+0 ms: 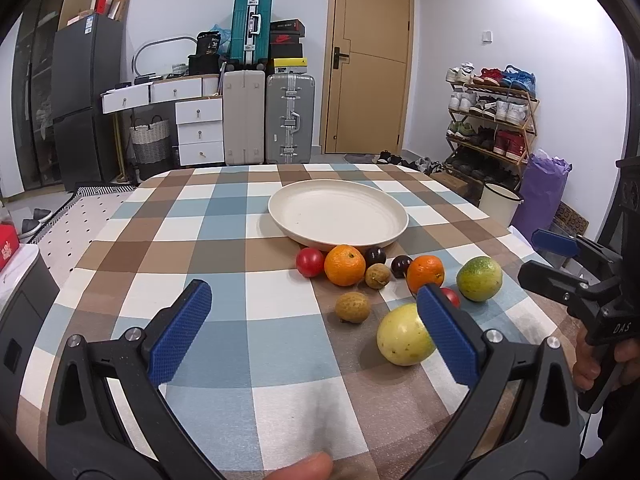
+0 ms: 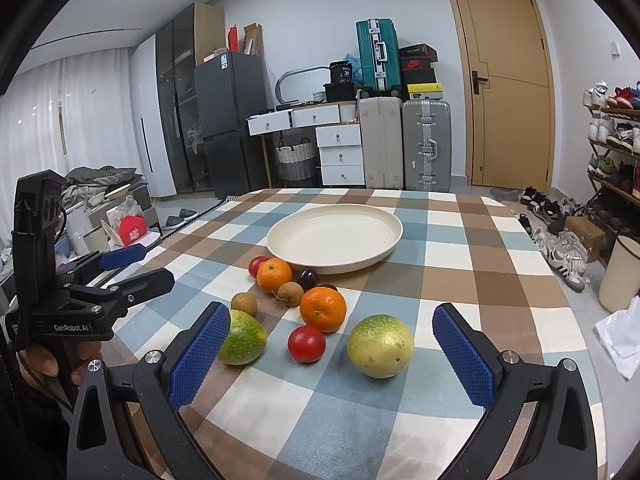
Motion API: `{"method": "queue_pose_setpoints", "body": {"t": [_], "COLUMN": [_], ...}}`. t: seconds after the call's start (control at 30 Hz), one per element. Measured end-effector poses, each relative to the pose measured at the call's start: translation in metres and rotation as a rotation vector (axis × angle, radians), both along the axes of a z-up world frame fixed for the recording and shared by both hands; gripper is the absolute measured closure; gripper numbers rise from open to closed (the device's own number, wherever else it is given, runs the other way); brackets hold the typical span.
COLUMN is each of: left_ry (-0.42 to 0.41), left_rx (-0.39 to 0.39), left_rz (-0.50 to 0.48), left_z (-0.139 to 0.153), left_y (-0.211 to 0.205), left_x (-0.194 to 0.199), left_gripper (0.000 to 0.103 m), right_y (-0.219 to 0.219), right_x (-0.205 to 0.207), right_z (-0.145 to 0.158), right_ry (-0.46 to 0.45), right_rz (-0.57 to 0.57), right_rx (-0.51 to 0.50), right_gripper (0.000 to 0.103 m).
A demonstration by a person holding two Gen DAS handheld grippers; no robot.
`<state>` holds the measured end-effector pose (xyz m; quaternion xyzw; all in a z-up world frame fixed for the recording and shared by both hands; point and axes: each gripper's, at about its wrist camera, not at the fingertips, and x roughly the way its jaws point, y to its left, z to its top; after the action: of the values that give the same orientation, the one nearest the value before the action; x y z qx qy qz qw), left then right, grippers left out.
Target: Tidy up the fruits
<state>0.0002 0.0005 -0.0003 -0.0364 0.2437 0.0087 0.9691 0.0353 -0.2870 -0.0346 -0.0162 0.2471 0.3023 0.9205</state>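
Both grippers, left gripper (image 1: 314, 326) and right gripper (image 2: 330, 344), hang with jaws spread wide and nothing held, over the near edge of the checked table (image 1: 224, 248); "GenRobot.AI" reads on the left one's body. Just beyond lie the fruits (image 2: 316, 308), clustered mid-table, touching nothing but cloth. Behind them sits the cream plate (image 2: 334, 236), toward the far edge.

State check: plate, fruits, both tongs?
Plate: empty, upright on the tablecloth.
Fruits: all loose on the cloth beside the plate, none held.
Left tongs: open, holding nothing.
Right tongs: open, holding nothing.
Door: closed.
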Motion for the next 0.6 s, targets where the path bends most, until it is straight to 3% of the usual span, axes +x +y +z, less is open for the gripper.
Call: {"method": "queue_pose_setpoints", "body": {"t": [0.6], "left_ry": [-0.001], "left_rx": [0.001], "left_rz": [0.002], "left_z": [-0.0001], "left_y": [0.0002], "left_x": [0.0000], "left_gripper": [0.000], "right_y": [0.0004], "right_x": [0.0030], "right_z": [-0.0012], "right_ry": [0.004], "right_rz": [0.001], "right_rx": [-0.003], "right_gripper": [0.000]}}
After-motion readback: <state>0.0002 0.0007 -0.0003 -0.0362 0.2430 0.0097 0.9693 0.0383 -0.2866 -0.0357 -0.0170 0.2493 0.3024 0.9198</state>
